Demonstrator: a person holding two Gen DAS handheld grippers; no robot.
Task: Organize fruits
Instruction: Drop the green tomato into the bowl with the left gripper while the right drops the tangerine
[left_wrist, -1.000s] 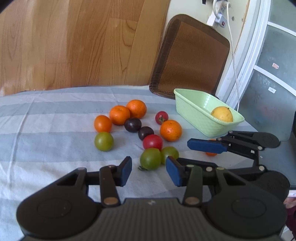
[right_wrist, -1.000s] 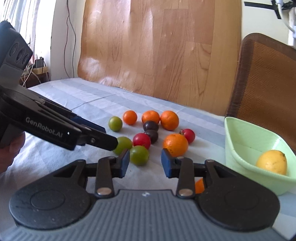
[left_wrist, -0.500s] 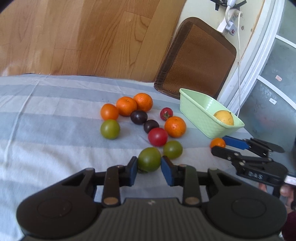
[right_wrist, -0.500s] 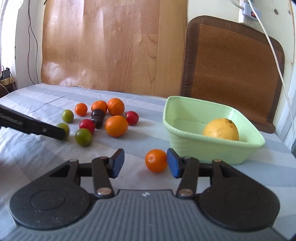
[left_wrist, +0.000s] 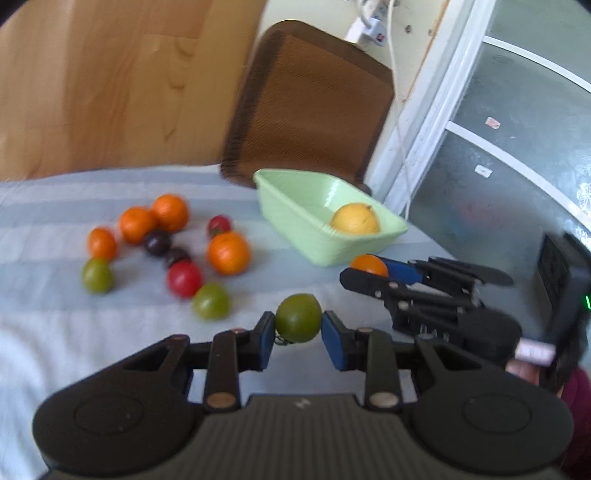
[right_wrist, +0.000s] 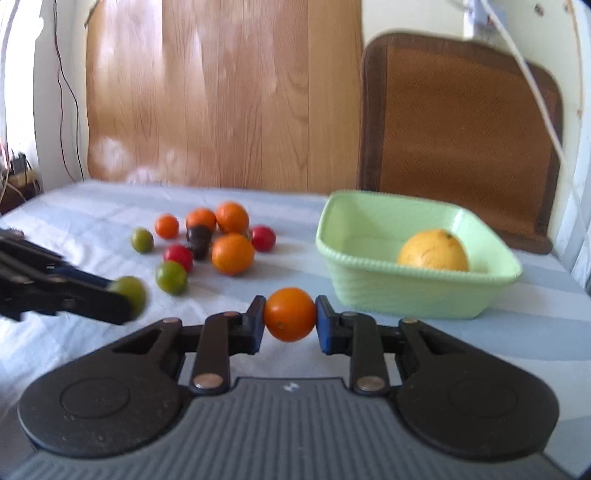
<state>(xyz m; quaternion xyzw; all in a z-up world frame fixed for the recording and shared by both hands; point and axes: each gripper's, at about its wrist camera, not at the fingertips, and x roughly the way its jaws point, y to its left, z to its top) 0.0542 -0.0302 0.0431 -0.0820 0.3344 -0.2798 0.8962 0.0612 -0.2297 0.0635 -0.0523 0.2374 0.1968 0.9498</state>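
Left tool: I have it clamped on a green tomato, both blue pads pressing on the fruit's sides. The fruit is lifted clear of the striped surface.

Right tool: its jaws are closing, and an orange tomato sits between the pads with both pads touching it. I read this as a grip just taken.

Key relation: the green basket lies ahead and to the right of the right tool, near it. From the left tool the same basket is ahead and to the right, further off, with the right tool between the two.

Nearer hand: the right one. I judge that it should unload first, so that the left has an open path.

Basket axis: roughly rectangular; in the right view its long side runs left to right, and the near wall faces the tool.

Basket contents: one large yellow citrus, resting toward the right end. The left end of the floor is bare.

Drop zone: I judge the bare left end the better target, since a drop on the citrus could bounce out.

Loose fruit: oranges, red, dark and green tomatoes in a cluster on the surface, left of the basket and well apart from it.

Task state: most fruit not yet in the basket.
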